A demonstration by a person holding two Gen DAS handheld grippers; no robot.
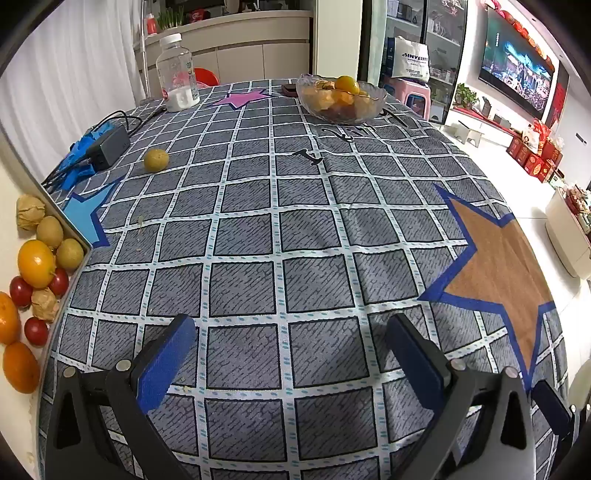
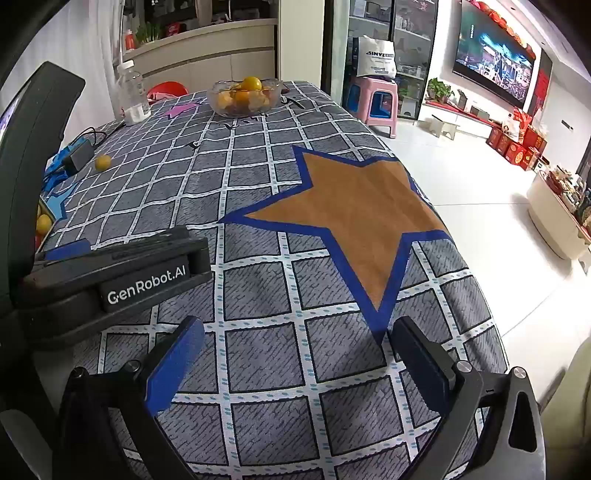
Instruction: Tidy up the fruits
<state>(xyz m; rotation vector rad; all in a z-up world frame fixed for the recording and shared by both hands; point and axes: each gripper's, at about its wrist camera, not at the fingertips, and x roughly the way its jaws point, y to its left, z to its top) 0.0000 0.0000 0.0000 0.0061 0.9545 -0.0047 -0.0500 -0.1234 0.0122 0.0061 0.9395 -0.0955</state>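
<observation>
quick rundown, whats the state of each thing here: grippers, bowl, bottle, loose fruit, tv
left gripper: open, nothing between the fingers
right gripper: open, nothing between the fingers
glass bowl: upright, heaped with fruit
plastic bottle: upright, capped, nearly empty
loose yellow-green fruit: alone on the tablecloth, beside the black adapter
tray fruit: piled at the table's left edge
tv: switched on

A white tiled floor runs beside the bench, whose cloth is grey check with stars. A wall-mounted television glows on the white far wall. Past the bench's far edge stand a pink stool, glass-fronted shelves and a pale cabinet
</observation>
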